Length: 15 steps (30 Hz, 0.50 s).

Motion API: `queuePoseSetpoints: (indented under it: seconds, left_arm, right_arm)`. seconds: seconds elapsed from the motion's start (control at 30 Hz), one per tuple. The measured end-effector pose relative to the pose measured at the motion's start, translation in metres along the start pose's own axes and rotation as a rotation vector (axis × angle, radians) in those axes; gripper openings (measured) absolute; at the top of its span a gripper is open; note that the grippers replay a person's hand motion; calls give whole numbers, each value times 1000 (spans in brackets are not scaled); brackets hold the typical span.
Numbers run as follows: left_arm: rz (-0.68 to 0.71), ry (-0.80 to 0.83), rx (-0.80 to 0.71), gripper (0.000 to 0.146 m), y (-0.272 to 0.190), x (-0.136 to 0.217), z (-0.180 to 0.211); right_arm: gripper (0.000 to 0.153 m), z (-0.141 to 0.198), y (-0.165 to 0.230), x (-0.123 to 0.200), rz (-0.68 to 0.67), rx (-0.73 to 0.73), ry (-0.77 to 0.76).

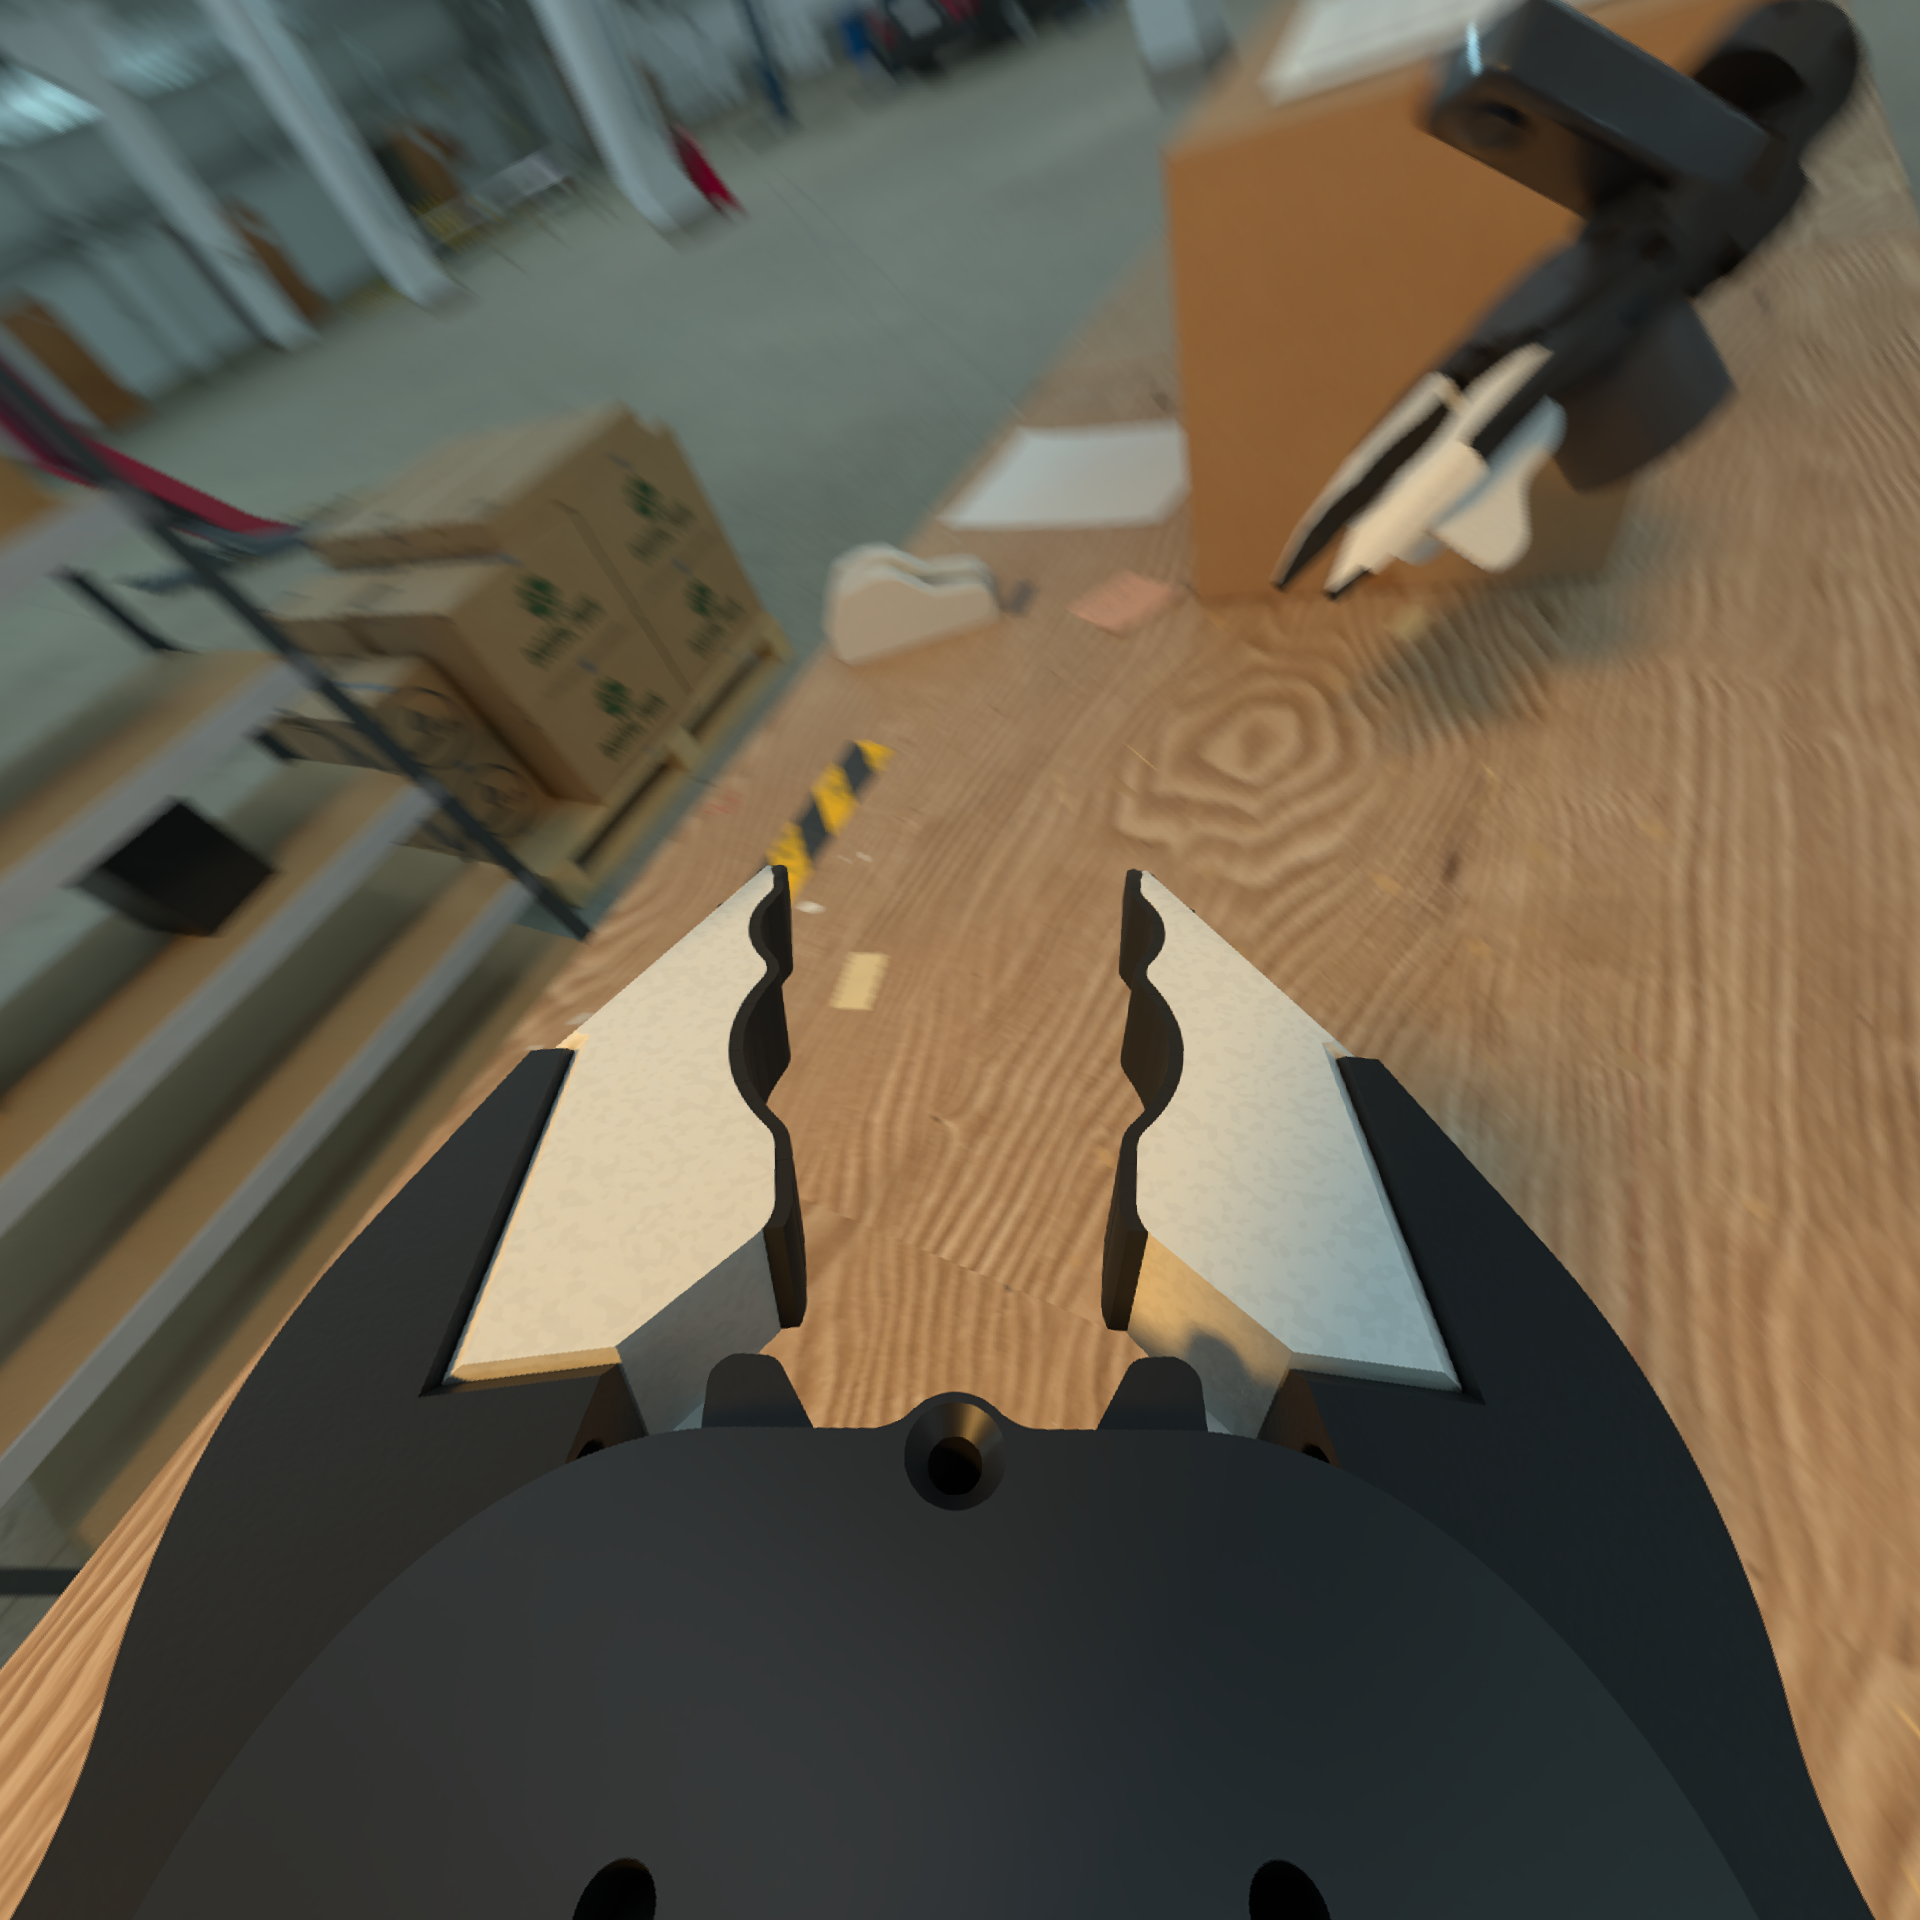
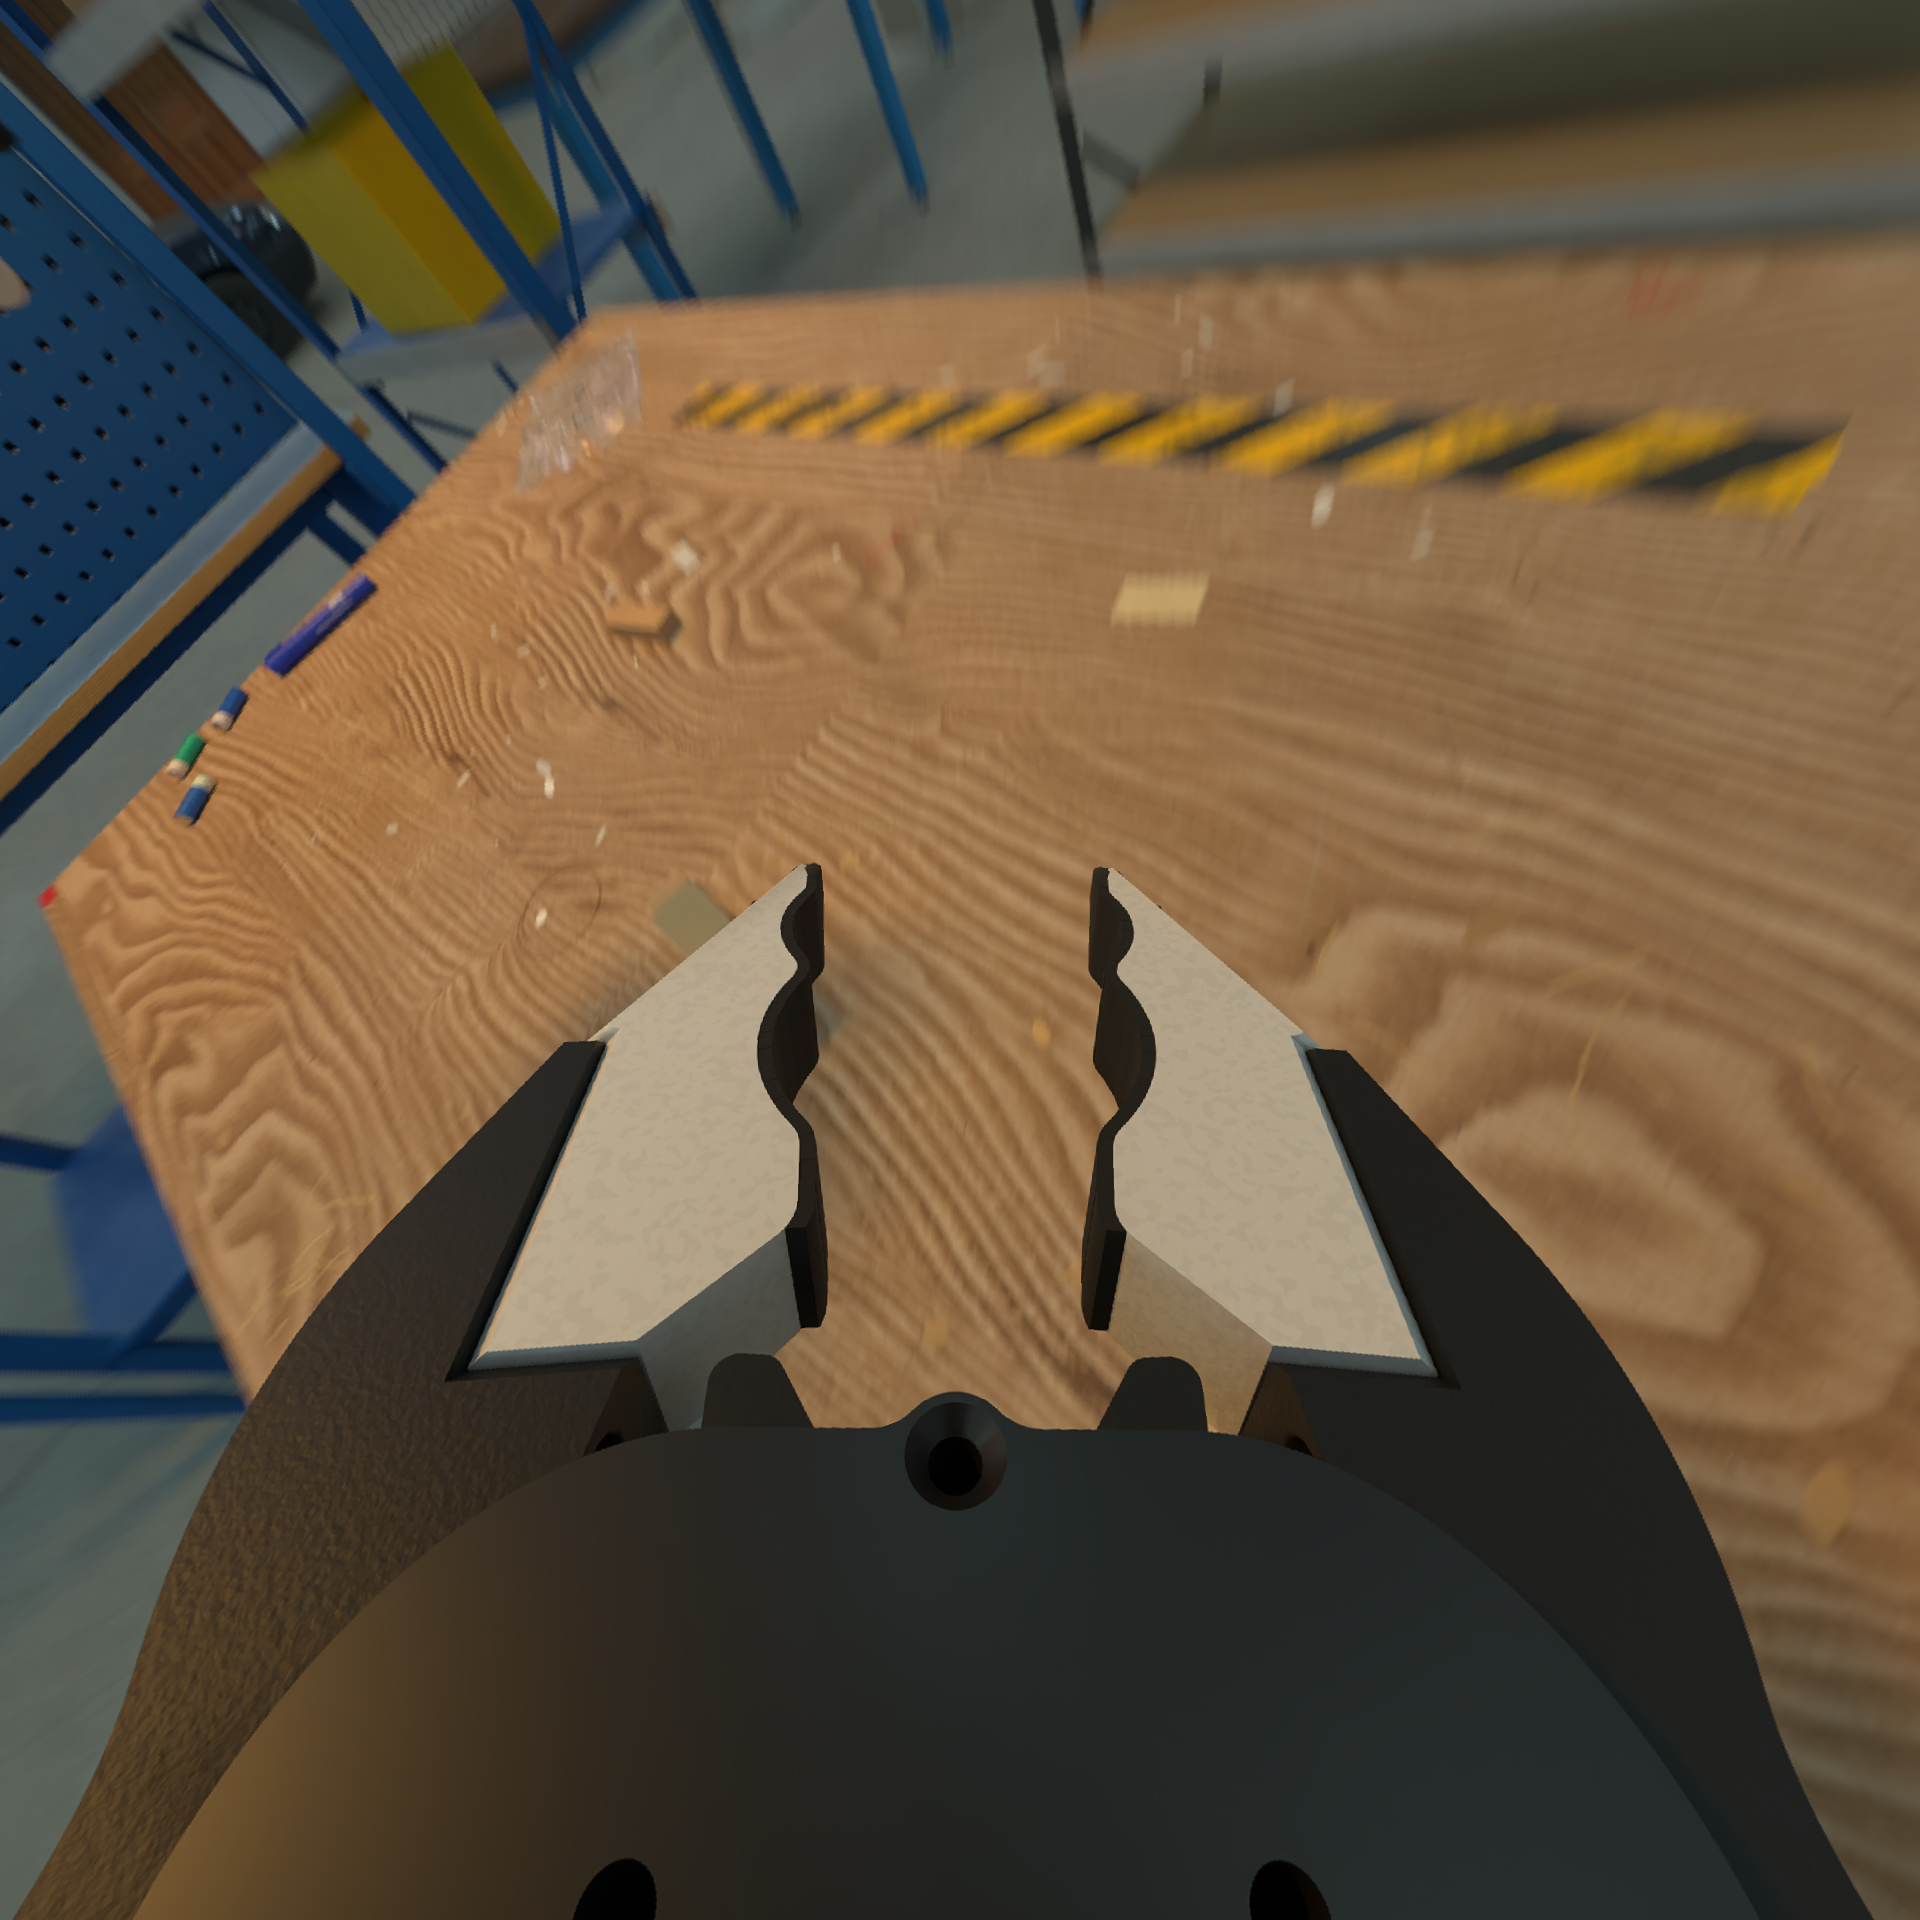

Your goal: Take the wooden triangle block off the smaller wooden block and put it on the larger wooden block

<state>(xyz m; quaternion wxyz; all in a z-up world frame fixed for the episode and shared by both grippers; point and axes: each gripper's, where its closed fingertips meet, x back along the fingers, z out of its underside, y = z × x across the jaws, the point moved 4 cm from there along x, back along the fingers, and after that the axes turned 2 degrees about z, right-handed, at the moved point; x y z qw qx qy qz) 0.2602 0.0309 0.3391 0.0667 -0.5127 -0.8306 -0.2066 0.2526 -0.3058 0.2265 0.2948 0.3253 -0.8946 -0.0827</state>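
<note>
The large cardboard box [image 1: 1299, 312] at the far end of the bench [image 1: 1455, 1039] runs off the top edge, and the right gripper [image 1: 1311, 580] covers part of its side. Stacked cartons [image 1: 582, 623] beyond the bench are smeared by blur. In the right wrist view, the striped tape [image 2: 1247, 442] is blurred, a clear wrapper [image 2: 582, 416] is indistinct, and small coloured cylinders [image 2: 203, 753] are too tiny to identify.
</note>
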Motion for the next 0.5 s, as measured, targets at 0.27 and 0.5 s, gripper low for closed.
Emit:
queuePoseSetpoints:
  seconds: [0.27, 0.5]
  left_arm:
    - [-420, -434, 96, 44, 66, 156, 21]
    - [-541, -394, 216, 53, 105, 228, 68]
  right_arm:
    - [63, -74, 71, 32, 61, 317, -583]
    - [78, -85, 102, -10, -13, 377, -709]
